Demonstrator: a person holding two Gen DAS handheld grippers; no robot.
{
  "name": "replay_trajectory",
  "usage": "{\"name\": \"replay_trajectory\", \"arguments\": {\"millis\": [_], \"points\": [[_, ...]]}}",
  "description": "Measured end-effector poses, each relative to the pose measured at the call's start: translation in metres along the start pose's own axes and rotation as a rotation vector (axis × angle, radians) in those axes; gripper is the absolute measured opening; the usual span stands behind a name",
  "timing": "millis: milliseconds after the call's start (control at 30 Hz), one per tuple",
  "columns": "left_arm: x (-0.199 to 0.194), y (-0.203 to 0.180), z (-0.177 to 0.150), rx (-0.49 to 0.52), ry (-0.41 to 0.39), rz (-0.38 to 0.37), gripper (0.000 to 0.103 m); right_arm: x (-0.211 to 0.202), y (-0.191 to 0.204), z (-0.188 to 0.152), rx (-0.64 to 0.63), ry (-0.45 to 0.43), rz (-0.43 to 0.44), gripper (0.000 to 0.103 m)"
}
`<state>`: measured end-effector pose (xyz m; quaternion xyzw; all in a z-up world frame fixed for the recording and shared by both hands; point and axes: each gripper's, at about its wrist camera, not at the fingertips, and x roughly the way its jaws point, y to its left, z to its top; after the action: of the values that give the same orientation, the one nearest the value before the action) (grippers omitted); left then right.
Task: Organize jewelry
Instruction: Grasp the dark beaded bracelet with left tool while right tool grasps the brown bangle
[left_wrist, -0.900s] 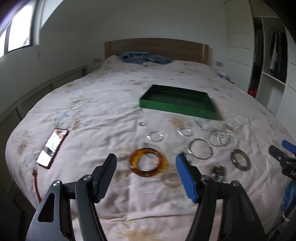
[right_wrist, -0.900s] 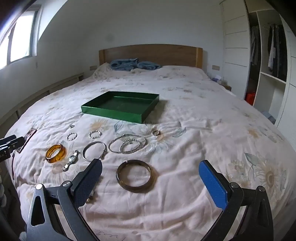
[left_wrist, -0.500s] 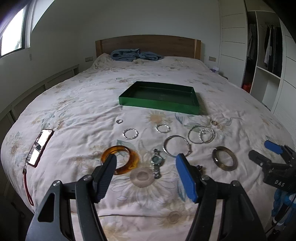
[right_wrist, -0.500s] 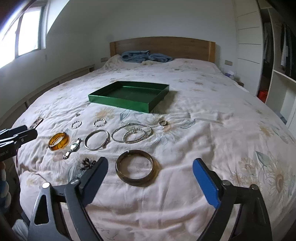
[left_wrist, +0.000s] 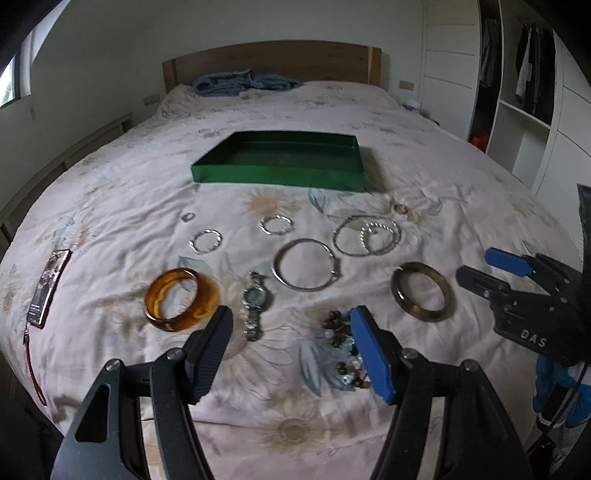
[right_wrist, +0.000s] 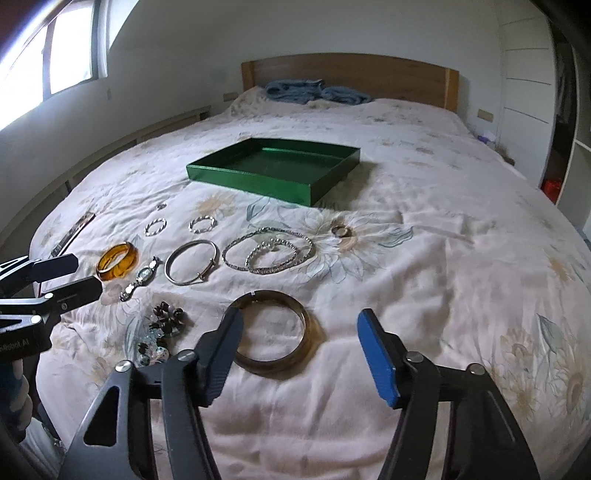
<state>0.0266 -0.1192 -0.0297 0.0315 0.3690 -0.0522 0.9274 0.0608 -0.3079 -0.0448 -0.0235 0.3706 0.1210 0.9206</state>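
Jewelry lies on a flowered bedspread in front of an empty green tray (left_wrist: 280, 176) (right_wrist: 255, 186). An amber bangle (left_wrist: 181, 299) (right_wrist: 117, 260), a wristwatch (left_wrist: 255, 304) (right_wrist: 142, 277), a beaded bracelet (left_wrist: 343, 343) (right_wrist: 164, 321), a thin silver bangle (left_wrist: 304, 264) (right_wrist: 190, 261) and a dark brown bangle (left_wrist: 422, 291) (right_wrist: 273, 341) lie nearest. My left gripper (left_wrist: 291, 347) is open and empty above the watch and beads. My right gripper (right_wrist: 301, 350) is open and empty, just above the brown bangle.
Farther back lie sparkly chain bracelets (left_wrist: 367, 234) (right_wrist: 269, 249), two small silver rings of links (left_wrist: 206, 240) (left_wrist: 275, 224) and finger rings (left_wrist: 400, 208) (right_wrist: 341, 231). A phone (left_wrist: 48, 288) lies at the bed's left edge. A blue blanket (left_wrist: 243, 83) is by the headboard. A wardrobe (left_wrist: 517, 85) stands right.
Both grippers have shifted over the jewelry: the left view swung right from the amber bangle towards the watch and beads, and the right gripper came lower and closer to the brown bangle.
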Motion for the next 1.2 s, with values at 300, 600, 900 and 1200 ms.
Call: {"name": "replay_trajectory", "arguments": {"millis": [300, 600, 900, 1200], "points": [[0.028, -0.017, 0.000, -0.004, 0.098, -0.060, 0.064, 0.033, -0.004, 0.001, -0.032, 0.079, 0.046, 0.047], [0.054, -0.027, -0.002, -0.011, 0.177, -0.106, 0.064, 0.065, -0.008, -0.002, -0.043, 0.155, 0.063, 0.037], [0.081, -0.032, -0.013, 0.014, 0.229, -0.105, 0.064, 0.081, -0.009, -0.003, -0.064, 0.196, 0.070, 0.036], [0.088, -0.029, -0.015, 0.008, 0.220, -0.097, 0.044, 0.086, -0.007, -0.005, -0.080, 0.192, 0.051, 0.021]]}}
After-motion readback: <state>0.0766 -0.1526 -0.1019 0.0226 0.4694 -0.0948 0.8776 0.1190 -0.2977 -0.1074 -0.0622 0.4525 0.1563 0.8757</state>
